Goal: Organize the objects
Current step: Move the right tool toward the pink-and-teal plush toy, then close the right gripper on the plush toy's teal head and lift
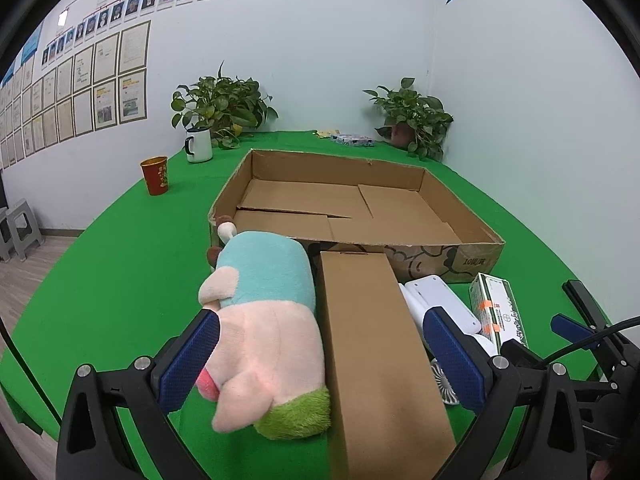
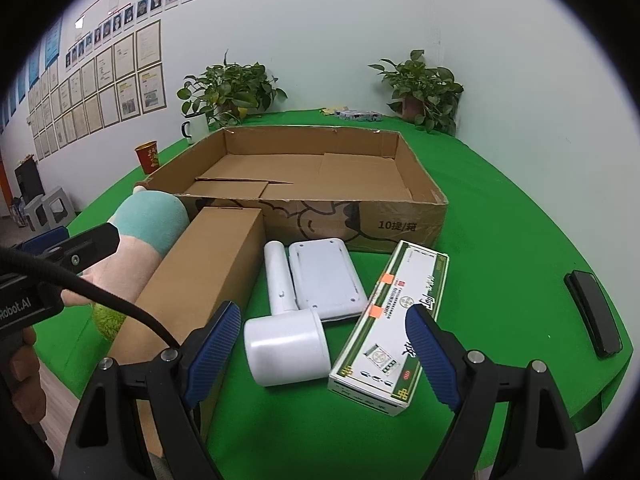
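Loosely grouped on the green surface [image 2: 500, 208], the things to be organized lay in front of the open cardboard tray [image 2: 400, 222], which held nothing but its own folded flaps. A plush toy [image 1: 264, 320] in teal, pink and green lay furthest left, pressed against a long brown carton [image 1: 376, 356] that ran toward the tray's near wall. Just right of the carton lay a white handheld fan [image 2: 286, 340], its handle pointing at the tray, with a flat white device [image 2: 326, 276] touching the handle's right side. A green-and-white medicine box [image 2: 394, 328] lay tilted beside them, furthest right.

The left hand-held gripper [image 1: 320, 352] was spread wide, its blue pads on either side of the plush toy and carton, gripping nothing. The right hand-held gripper [image 2: 324, 344] was likewise wide open and empty, hovering over the fan and the medicine box.

Well apart to the right, a black case [image 2: 594, 312] lay near the surface's edge. Behind the tray stood a red cup [image 1: 155, 175], a white mug [image 1: 199, 145] and two potted plants [image 1: 222, 106], with a small patterned packet [image 1: 352, 139] between the plants.
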`<action>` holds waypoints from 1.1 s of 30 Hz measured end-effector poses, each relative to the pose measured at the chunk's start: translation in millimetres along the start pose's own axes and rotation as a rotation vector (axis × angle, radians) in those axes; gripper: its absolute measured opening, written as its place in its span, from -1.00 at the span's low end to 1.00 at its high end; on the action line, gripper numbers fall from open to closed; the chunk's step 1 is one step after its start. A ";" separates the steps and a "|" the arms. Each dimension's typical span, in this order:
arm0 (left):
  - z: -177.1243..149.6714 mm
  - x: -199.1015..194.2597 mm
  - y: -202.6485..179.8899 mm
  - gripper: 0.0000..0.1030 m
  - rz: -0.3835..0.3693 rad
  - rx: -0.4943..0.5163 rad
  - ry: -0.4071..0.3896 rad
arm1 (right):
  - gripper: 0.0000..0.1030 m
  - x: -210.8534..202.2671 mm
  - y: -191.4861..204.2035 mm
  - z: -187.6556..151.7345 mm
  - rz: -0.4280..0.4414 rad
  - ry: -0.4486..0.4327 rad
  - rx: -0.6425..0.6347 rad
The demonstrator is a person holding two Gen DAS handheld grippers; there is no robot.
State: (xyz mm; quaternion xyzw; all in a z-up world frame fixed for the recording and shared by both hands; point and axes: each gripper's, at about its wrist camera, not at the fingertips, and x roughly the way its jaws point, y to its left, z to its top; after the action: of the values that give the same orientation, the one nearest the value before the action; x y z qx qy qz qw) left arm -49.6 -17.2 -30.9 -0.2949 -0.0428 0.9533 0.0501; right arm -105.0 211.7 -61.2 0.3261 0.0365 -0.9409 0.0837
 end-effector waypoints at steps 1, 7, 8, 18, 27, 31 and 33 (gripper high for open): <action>1.1 0.2 4.6 0.99 0.000 -0.001 0.003 | 0.64 0.2 2.0 1.0 0.004 0.000 -0.007; 9.8 0.0 39.1 0.99 0.018 -0.006 0.024 | 0.64 -7.9 20.9 14.2 0.210 -0.010 -0.043; 11.0 0.6 46.3 0.99 0.013 -0.008 0.033 | 0.64 -11.2 24.3 20.1 0.293 -0.014 -0.048; -17.6 56.7 83.7 0.87 -0.143 -0.085 0.209 | 0.64 28.4 38.9 56.8 0.633 0.076 -0.141; -34.9 78.9 89.9 0.58 -0.164 -0.098 0.213 | 0.61 90.3 68.0 66.9 0.446 0.145 -0.389; -35.8 78.3 92.9 0.53 -0.178 -0.117 0.207 | 0.61 101.4 88.4 68.8 0.430 0.151 -0.520; -35.1 77.8 94.7 0.52 -0.182 -0.121 0.202 | 0.61 102.7 100.8 72.6 0.454 0.148 -0.533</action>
State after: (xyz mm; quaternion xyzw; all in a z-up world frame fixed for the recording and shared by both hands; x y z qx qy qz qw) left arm -100.2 -99.8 -113.7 -0.3869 -0.1213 0.9059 0.1224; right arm -210.2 89.9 -69.3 0.3599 0.2132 -0.8295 0.3700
